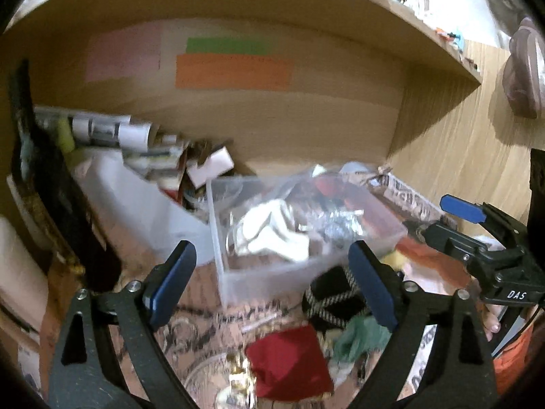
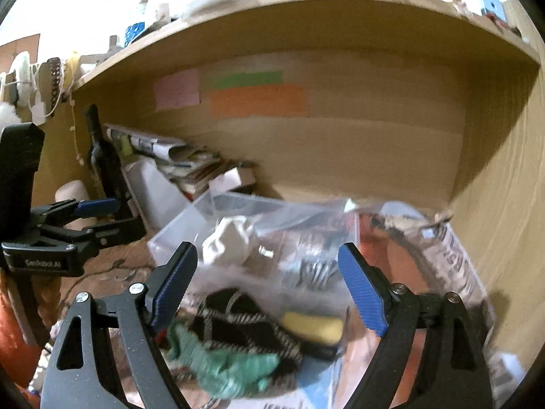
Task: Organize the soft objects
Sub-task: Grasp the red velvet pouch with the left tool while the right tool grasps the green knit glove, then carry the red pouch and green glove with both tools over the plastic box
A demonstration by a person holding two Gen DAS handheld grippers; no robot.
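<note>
Both grippers tilt downward side by side, the left gripper (image 1: 272, 286) and right gripper (image 2: 269, 286) spread wide and empty-handed, facing the clear box (image 1: 238, 283) of soft things on the worktop (image 1: 204, 310).

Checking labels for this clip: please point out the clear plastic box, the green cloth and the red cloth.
Clear plastic box (image 1: 259, 281), left wrist view, on its near wall.
Green cloth (image 2: 224, 364), right wrist view, on its middle.
Red cloth (image 1: 289, 363), left wrist view, on its middle.

Red cloth (image 1: 289, 361); green cloth (image 2: 224, 368); white cloth (image 1: 272, 235); black pouch (image 2: 245, 323) with white zigzag; orange paper (image 1: 233, 71); blue gripper pads (image 2: 362, 289).
</note>
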